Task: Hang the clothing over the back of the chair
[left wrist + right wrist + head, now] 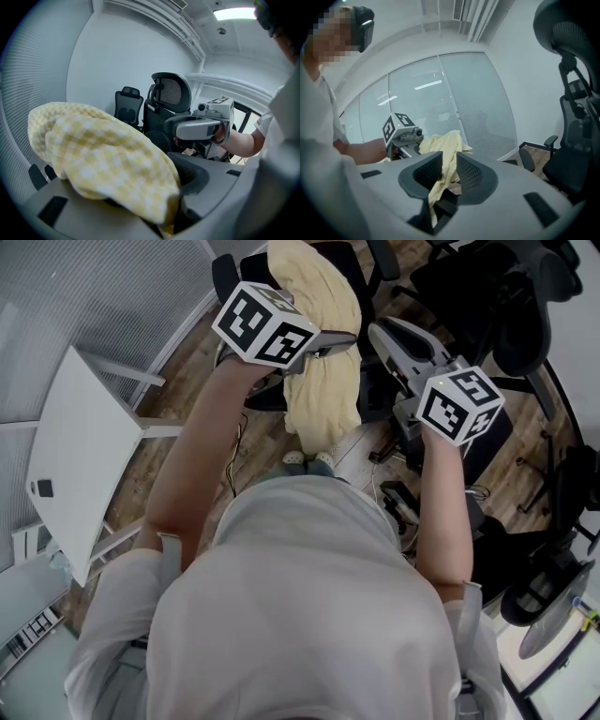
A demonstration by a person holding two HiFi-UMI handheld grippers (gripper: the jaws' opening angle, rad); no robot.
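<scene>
Hanging over the back of a black office chair (349, 273) in the head view, the yellow clothing (323, 352) has the left gripper (342, 341) reaching across it and the right gripper (382, 334) just beside its right edge. Left gripper view: jaws spread wide, cloth heaped over the left jaw and sagging into the gap, not pinched. Right gripper view: jaws slightly parted, a cloth strand hanging loose between the pads.

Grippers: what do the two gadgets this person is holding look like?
The left gripper and right gripper are light grey plastic, jaws lined with dark meshed pads, each carrying a white cube printed with black square markers. The person wears a short-sleeved white shirt.
</scene>
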